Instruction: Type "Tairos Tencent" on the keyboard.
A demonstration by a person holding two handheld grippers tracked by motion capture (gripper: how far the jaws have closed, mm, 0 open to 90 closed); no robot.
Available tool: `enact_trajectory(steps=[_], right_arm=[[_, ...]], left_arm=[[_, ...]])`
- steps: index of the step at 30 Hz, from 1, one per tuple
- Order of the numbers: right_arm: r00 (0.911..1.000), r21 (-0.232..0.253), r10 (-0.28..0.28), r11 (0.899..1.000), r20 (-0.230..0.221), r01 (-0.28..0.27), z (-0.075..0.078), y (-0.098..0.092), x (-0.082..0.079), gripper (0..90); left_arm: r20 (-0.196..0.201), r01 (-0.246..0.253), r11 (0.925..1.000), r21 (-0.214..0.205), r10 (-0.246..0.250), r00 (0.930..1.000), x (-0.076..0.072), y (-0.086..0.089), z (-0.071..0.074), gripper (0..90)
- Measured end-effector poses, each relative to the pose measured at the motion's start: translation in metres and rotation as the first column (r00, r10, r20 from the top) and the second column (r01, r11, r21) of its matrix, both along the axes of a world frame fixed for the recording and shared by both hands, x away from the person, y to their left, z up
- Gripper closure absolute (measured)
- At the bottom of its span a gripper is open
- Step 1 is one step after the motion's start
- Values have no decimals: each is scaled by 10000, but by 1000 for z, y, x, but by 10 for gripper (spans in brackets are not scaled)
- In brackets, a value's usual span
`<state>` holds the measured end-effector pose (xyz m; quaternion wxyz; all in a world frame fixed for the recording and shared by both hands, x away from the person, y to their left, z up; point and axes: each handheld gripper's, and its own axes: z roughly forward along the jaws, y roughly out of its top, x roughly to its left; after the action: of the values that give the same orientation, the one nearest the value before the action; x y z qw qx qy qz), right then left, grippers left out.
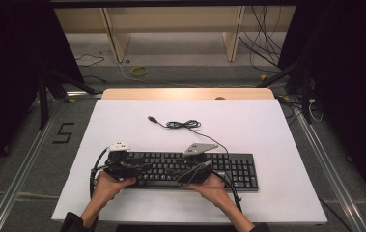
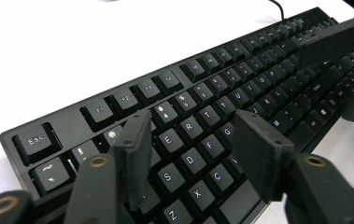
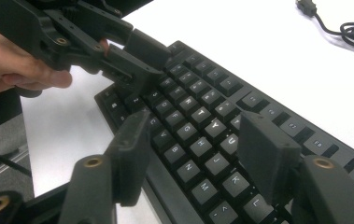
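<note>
A black keyboard (image 1: 195, 169) lies along the front of the white table (image 1: 267, 130). Its cable (image 1: 185, 124) runs back to a loose coil and a USB plug (image 1: 152, 118). My left gripper (image 1: 142, 170) hangs over the keyboard's left end, pointing right. In the left gripper view its jaws (image 2: 193, 128) stand open above the letter keys (image 2: 189, 160) with nothing between them. My right gripper (image 1: 179, 177) is over the keyboard's middle, pointing left. Its own jaws (image 3: 193, 128) are open above the keys (image 3: 198, 147). The left gripper (image 3: 137, 60) faces it close by.
A wooden strip (image 1: 188, 93) borders the table's far edge. Behind it are a floor with cables (image 1: 267, 43) and the legs of a wooden shelf (image 1: 115, 38). Metal rails (image 1: 26, 164) run along both sides of the table. Black tripod legs (image 1: 43, 96) stand at the left.
</note>
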<state>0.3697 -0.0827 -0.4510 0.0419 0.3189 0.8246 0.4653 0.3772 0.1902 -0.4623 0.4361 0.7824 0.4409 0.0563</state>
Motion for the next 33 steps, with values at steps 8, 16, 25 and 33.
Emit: enact_trajectory(steps=[8,16,25,33], right_arm=[[10000,-106,-27,9999,-10,27,-1,1,2,575],[9999,-373,45,9993,-100,-48,-4,6,3,721],[9995,-733,242,9970,-218,-257,-12,14,4,844],[9985,-1146,399,9924,-363,-438,-18,20,4,898]], left_arm=[[134,-119,9993,-345,124,9998,-2,6,1,389],[375,-56,9977,-673,81,9993,-7,9,5,364],[496,117,9963,-849,-75,9987,-12,9,6,339],[537,278,9961,-837,-234,9983,-17,7,5,331]])
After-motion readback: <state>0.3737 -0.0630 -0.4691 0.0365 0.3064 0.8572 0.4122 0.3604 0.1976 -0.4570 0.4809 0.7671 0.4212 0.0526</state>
